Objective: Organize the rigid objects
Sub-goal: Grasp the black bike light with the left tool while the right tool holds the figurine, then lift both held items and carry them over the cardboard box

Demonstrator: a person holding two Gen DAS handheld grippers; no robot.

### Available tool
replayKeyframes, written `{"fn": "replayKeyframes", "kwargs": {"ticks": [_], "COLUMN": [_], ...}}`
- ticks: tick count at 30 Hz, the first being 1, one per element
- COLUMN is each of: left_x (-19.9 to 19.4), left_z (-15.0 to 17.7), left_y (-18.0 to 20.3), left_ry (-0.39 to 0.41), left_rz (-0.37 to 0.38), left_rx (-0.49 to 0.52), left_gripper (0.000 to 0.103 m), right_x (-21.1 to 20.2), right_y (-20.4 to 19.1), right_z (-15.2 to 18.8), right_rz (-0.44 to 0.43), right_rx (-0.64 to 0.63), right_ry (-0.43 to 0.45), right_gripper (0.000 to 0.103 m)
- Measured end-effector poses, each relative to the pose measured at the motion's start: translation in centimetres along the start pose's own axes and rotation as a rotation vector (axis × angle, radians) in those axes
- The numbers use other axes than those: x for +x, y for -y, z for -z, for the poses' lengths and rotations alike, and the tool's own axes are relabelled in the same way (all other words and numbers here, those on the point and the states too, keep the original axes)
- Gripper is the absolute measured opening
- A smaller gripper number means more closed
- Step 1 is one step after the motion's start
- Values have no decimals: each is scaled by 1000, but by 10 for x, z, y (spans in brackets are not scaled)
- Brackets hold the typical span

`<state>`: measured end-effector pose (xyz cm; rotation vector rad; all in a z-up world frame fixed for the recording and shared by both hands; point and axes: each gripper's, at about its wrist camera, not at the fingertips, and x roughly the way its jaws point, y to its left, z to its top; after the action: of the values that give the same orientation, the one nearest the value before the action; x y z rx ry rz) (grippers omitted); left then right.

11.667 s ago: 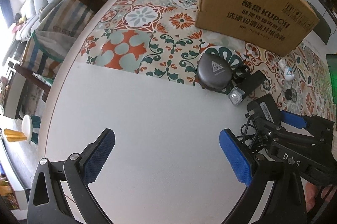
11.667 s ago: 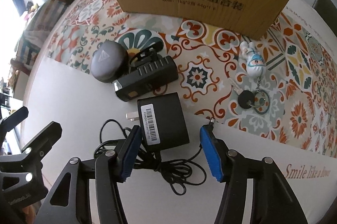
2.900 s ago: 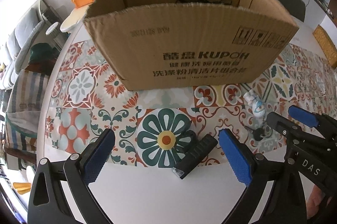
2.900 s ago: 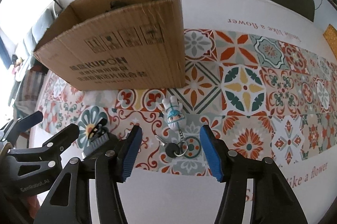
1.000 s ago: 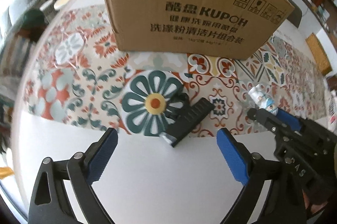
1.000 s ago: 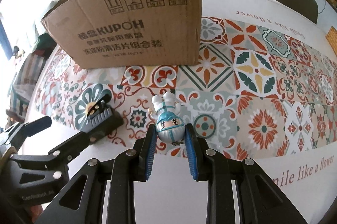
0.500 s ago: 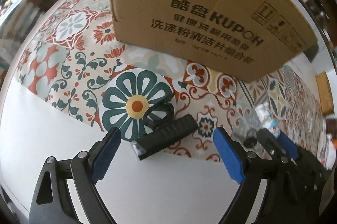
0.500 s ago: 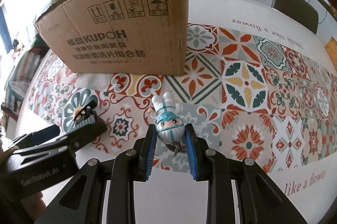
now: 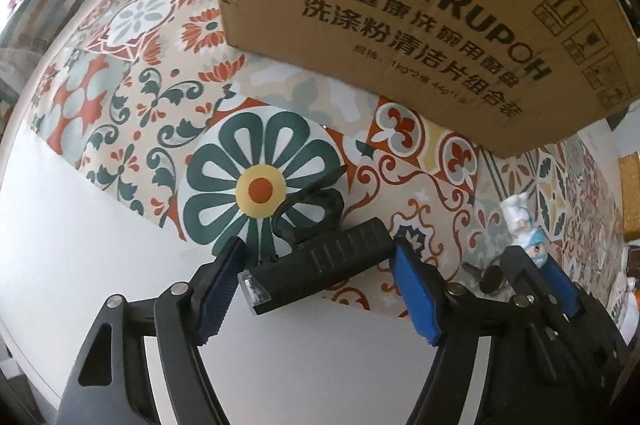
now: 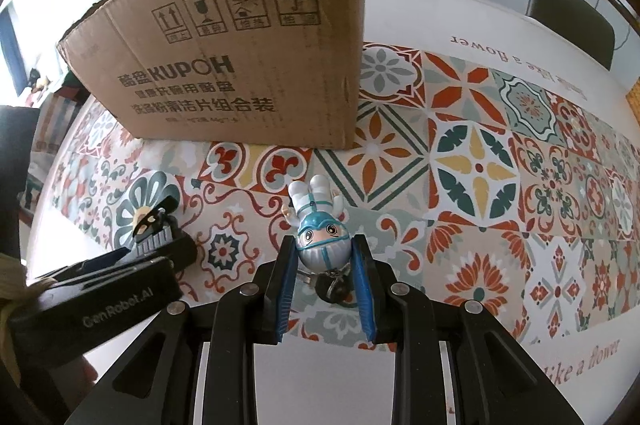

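A black ribbed flashlight-like device [image 9: 320, 261] with a strap loop lies at the edge of the patterned mat. My left gripper [image 9: 318, 257] points down over it and its jaws are closing, with the device between the blue pads [image 9: 218, 289]; a thin gap still shows at the lens end. My right gripper [image 10: 324, 265] is shut on the head of a small white-and-blue figurine keychain [image 10: 320, 237], and its ring and key [image 10: 334, 289] hang below. The left wrist view also shows the figurine [image 9: 524, 229] in that right gripper [image 9: 536, 273]. The open cardboard box [image 10: 240, 65] stands behind.
The box [image 9: 400, 5] fills the far side of the patterned mat [image 10: 476, 169] on a white round table [image 9: 80, 265]. Dark chairs [image 10: 568, 13] stand beyond the far edge. A sofa and striped fabric [image 9: 48, 1] are off the table's left side.
My left gripper has come down over the black device and its jaws have narrowed from wide apart to close on both ends. My right gripper stays shut on the figurine and has drifted slightly.
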<state>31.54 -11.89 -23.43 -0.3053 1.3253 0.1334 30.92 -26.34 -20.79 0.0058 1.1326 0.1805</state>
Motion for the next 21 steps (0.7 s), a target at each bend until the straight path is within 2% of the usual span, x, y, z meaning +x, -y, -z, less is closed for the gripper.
{"fn": "replayKeyframes", "kwargs": {"ticks": [5,14,21], "left_x": [0,-33,-58], "left_z": [1,5,8], "left_y": [-3,-11,-17], "left_ry": [7,126,186], "left_rz": [18,17,41], "left_rx": [38,163,200], "left_gripper": [73,73,73], "right_x": [4,-6,-29], "right_y": [-4,-9,-19], "right_z": [0,9,11], "right_rz": [-9,-27,-29], "right_rx": [-3,33,42], "right_ry": [-9,-9,29], "right_gripper": [27,27,27]}}
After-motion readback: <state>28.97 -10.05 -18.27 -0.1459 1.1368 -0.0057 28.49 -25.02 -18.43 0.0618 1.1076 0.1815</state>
